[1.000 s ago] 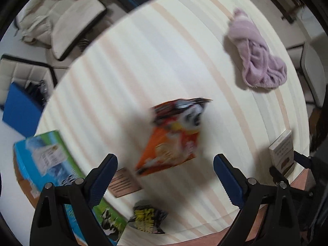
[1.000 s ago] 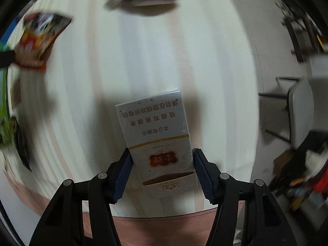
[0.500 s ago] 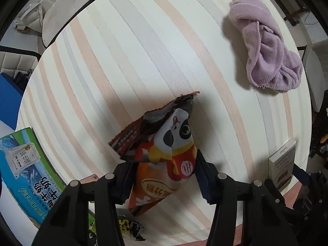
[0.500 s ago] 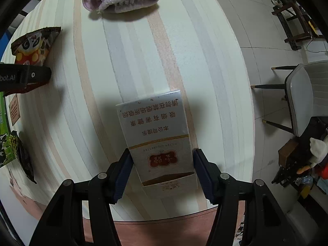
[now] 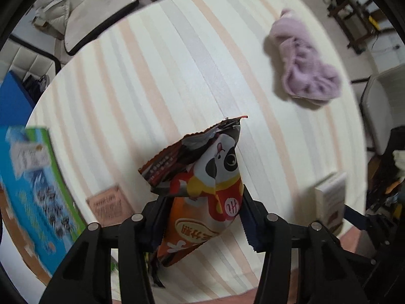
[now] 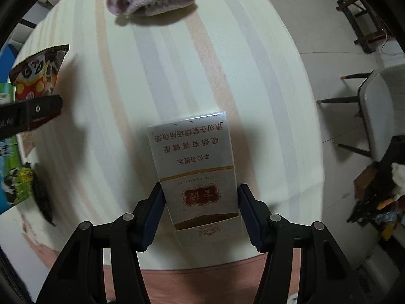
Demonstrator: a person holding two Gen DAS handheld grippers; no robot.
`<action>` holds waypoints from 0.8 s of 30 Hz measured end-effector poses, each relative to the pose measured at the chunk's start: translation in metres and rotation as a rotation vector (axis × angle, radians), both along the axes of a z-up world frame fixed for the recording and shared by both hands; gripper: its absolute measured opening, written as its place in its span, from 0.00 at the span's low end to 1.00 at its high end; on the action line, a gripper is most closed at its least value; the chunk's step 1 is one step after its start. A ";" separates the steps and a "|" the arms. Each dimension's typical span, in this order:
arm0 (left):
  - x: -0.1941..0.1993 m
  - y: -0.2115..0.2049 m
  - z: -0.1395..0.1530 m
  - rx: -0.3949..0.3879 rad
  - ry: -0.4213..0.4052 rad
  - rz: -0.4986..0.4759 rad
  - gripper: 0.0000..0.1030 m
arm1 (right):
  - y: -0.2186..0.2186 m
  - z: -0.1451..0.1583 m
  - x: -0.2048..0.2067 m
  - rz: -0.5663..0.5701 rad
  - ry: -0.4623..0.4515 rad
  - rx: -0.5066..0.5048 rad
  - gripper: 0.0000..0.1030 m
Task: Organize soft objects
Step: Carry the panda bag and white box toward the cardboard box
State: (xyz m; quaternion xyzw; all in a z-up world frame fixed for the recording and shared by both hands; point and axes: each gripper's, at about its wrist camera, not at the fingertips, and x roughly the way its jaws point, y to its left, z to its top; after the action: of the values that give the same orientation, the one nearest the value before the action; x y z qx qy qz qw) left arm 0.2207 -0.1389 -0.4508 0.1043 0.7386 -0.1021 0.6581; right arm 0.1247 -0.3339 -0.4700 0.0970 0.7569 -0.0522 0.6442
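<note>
Since half second ago, I lift snack bag [image 5: 202,192] higher off table [image 5: 177,76]; view blurs. Left gripper [image 5: 200,217] pinches bag's lower half. Right gripper [image 6: 200,202] clamps cigarette pack [image 6: 195,162], unchanged. Step: carrying both. Next: pick drop spot, lower gently. Far off, purple towel [image 5: 303,76] waits.

Dim indoor light, soft shadows, fisheye-bent edges, motion blur at left wrist's left side.
</note>
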 end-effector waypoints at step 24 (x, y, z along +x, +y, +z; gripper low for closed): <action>-0.061 0.319 0.197 -0.059 -0.238 0.404 0.46 | 0.282 0.197 -0.005 0.266 -0.298 0.355 0.58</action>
State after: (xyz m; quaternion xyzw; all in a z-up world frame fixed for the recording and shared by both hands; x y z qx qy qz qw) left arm 0.1601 0.1801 -0.2538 -0.0534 0.6584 0.0231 0.7505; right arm 0.1199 -0.0516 -0.2726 0.1147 0.6572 0.1815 0.7225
